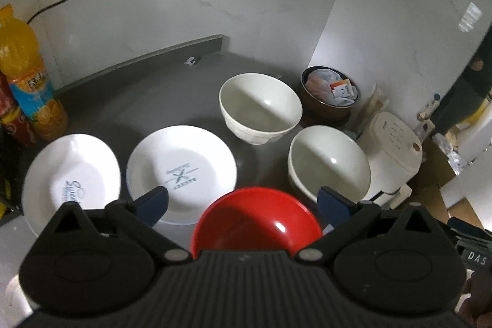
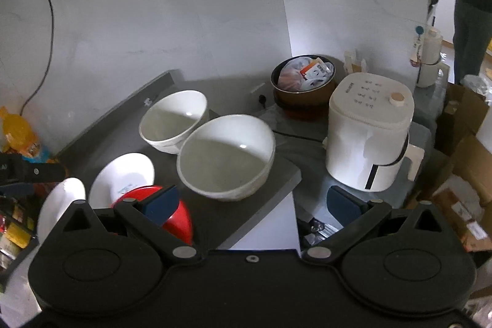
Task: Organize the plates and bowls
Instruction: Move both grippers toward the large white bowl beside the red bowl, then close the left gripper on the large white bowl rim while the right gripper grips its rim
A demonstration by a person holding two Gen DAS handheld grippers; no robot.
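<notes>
Nearest: red bowl (image 1: 256,220), counter's front edge, between left gripper (image 1: 243,205) fingers, spread wide, empty. Likely light, slick; grip by rim. Beyond: two plates (image 1: 181,171), two fragile white bowls (image 1: 261,109). Right gripper (image 2: 252,202) likewise wide, empty.

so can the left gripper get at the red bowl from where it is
Probably yes. The left gripper has its jaws open, and the red bowl sits right below and between them with nothing on it. The plate and the white bowl flank it closely, so the jaws have little side room.
</notes>
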